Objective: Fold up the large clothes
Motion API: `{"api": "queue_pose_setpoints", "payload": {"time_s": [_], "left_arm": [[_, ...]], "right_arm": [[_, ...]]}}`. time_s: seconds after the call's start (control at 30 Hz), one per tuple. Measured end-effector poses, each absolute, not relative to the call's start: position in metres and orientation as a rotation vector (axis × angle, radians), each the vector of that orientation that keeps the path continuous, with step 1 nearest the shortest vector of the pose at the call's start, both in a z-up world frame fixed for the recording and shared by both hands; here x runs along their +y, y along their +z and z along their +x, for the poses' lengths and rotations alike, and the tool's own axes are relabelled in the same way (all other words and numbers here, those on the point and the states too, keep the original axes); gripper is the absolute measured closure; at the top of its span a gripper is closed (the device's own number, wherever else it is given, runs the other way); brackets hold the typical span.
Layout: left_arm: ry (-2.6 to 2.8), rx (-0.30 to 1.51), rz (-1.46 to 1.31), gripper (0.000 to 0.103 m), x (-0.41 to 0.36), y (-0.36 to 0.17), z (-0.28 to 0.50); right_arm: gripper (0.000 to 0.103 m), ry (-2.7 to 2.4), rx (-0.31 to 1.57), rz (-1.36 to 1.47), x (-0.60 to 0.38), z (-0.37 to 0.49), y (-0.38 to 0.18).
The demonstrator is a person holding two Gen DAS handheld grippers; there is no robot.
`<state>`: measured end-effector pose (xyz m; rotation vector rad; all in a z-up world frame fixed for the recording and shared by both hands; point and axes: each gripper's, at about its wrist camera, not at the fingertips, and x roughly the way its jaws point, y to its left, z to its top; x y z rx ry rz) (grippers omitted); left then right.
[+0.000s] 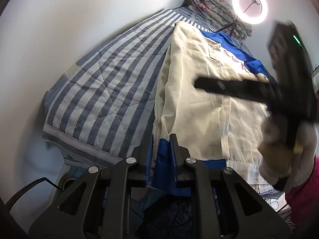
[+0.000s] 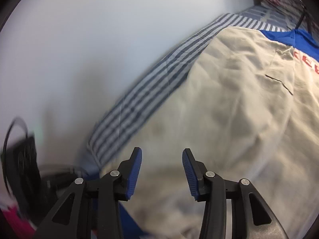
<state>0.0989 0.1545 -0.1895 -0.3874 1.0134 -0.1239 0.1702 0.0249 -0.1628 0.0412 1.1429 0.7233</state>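
Note:
A large cream and blue jacket (image 1: 201, 91) with red letters lies spread on a bed with a blue-and-white striped quilt (image 1: 103, 83). At the garment's near edge my left gripper (image 1: 162, 139) is shut on a blue fold of the jacket, the cloth pinched between its pads. In the left wrist view my right gripper shows as a blurred black tool (image 1: 235, 87) held in a gloved hand (image 1: 279, 155) over the cream fabric. In the right wrist view that right gripper (image 2: 161, 153) stands open above the cream jacket (image 2: 229, 107), with nothing between its blue pads (image 2: 135, 171).
A lit ring light (image 1: 249, 5) on a small tripod stands at the bed's far end, beside a floral bundle (image 1: 215, 10). A pale wall (image 1: 69, 20) runs along the bed's left side. A dark pink sleeve (image 1: 305, 195) is at the right edge.

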Motion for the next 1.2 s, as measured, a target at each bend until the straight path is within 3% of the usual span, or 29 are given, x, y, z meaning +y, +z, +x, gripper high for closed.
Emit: {"api": "queue_pose_setpoints", "payload": {"time_s": [0.1,0.43,0.47,0.6,0.67,0.7,0.73,0.77,0.97,1.0,1.07,1.1,1.2], "left_arm": [[-0.128,1.003,-0.368,0.089,0.151,-0.187,0.098],[-0.146,0.989,-0.350,0.091,0.142,-0.181,0.099],[-0.145,0.988,-0.344,0.091,0.140,-0.181,0.100],[-0.143,0.991,-0.356,0.090,0.140,-0.182,0.103],[-0.129,1.009,-0.396,0.077,0.146,-0.186,0.105],[-0.138,1.012,-0.416,0.062,0.148,-0.189,0.106],[-0.150,1.015,-0.448,0.052,0.151,-0.192,0.107],[-0.152,1.025,-0.462,0.050,0.153,-0.195,0.108],[-0.173,1.088,-0.597,0.050,0.159,-0.218,0.117],[-0.172,1.078,-0.597,0.051,0.161,-0.218,0.117],[-0.147,1.062,-0.566,0.082,0.157,-0.216,0.116],[-0.153,1.063,-0.564,0.088,0.157,-0.216,0.117],[-0.156,1.043,-0.551,0.092,0.155,-0.209,0.120]], "right_arm": [[0.051,0.689,1.189,0.063,0.044,0.192,-0.166],[0.049,0.570,1.287,-0.156,0.112,0.206,-0.189],[0.052,0.553,1.288,-0.191,0.118,0.205,-0.192],[0.083,0.475,1.270,-0.310,0.130,0.203,-0.200],[0.092,0.468,1.265,-0.288,0.126,0.206,-0.199],[0.096,0.470,1.268,-0.264,0.119,0.206,-0.201],[0.098,0.476,1.278,-0.219,0.112,0.209,-0.200],[0.100,0.485,1.283,-0.181,0.106,0.211,-0.201],[0.101,0.536,1.262,-0.039,0.080,0.214,-0.198],[0.101,0.544,1.260,-0.012,0.078,0.213,-0.199],[0.101,0.559,1.257,0.029,0.058,0.209,-0.198],[0.101,0.565,1.255,0.040,0.055,0.209,-0.197],[0.101,0.584,1.251,0.027,0.045,0.212,-0.197]]}}
